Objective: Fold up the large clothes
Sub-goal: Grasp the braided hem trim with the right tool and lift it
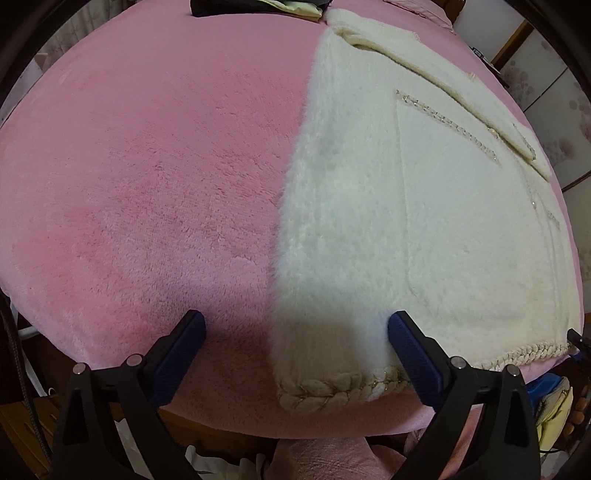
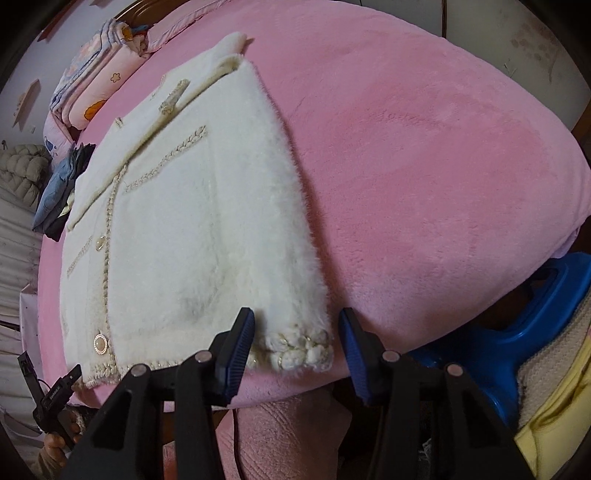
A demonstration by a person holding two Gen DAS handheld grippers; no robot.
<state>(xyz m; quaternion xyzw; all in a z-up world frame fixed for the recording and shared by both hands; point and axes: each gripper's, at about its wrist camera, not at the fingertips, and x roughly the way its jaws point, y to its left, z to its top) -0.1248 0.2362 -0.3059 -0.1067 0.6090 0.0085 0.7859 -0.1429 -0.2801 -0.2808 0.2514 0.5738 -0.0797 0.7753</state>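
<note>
A white fuzzy jacket with braided trim lies flat on a pink blanket-covered bed, its sleeves folded in along the sides. My left gripper is open, its jaws straddling the jacket's near left hem corner, just above it. In the right wrist view the same jacket lies left of centre with round buttons down its front. My right gripper is open, jaws either side of the near right hem corner. The left gripper also shows at the lower left of the right wrist view.
Folded pink bedding and a pile of dark and blue clothes lie at the far end of the bed. A blue plastic stool stands by the bed's near right edge. Dark clothes lie at the far edge.
</note>
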